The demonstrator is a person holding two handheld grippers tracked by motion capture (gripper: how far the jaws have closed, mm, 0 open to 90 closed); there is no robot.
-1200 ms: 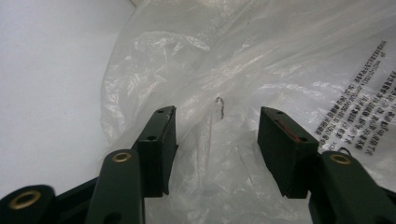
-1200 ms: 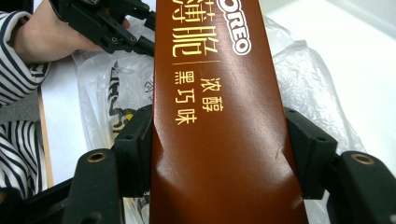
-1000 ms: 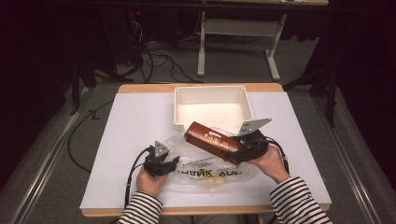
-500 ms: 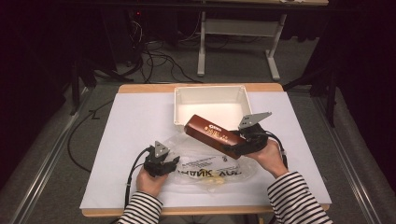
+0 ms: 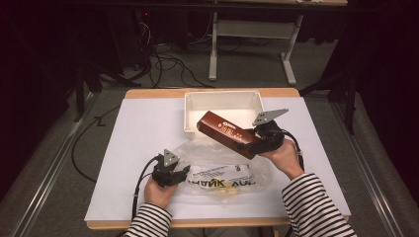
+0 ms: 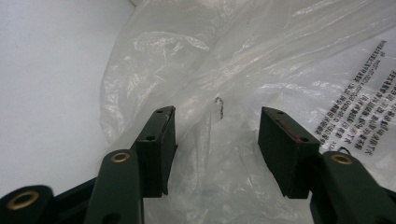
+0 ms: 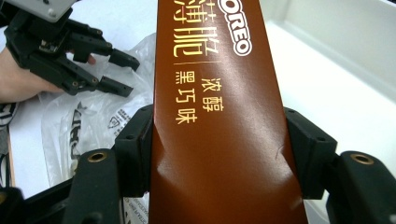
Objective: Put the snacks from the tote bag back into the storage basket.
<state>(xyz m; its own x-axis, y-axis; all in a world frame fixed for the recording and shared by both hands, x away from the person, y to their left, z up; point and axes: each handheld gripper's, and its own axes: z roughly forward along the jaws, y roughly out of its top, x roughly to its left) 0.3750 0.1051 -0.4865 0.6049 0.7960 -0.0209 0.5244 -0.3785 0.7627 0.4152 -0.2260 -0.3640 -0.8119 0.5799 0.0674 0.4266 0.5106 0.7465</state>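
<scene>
**Brown Oreo box gripped over the bag, near the tray**

At the left of the high view, left gripper point(image 5: 179, 170) resting low on the white-covered tabletop point(image 5: 143, 128), held in the left hand point(image 5: 159, 190), pointing at the near-left edge of the clear plastic bag point(image 5: 222, 170). Jaws apart in the left gripper view, crumpled film of the bag point(image 6: 233, 93) lying between them and under them, neither pad pressing on it. Black print on the bag's right side there.

In the middle, bag spread flat on the tabletop, printed lettering and something yellowish showing through it.

Further right, brown Oreo box point(image 5: 228, 133) held off the tabletop, tilted, its far end over the near wall of the white tray point(image 5: 222, 96), its near end in the right gripper point(image 5: 252, 144). Jaws clamped on both long sides of the box point(image 7: 219, 130) in the right gripper view. Right hand point(image 5: 281, 158) behind, striped sleeve point(image 5: 311, 207) trailing to the bottom edge.
</scene>
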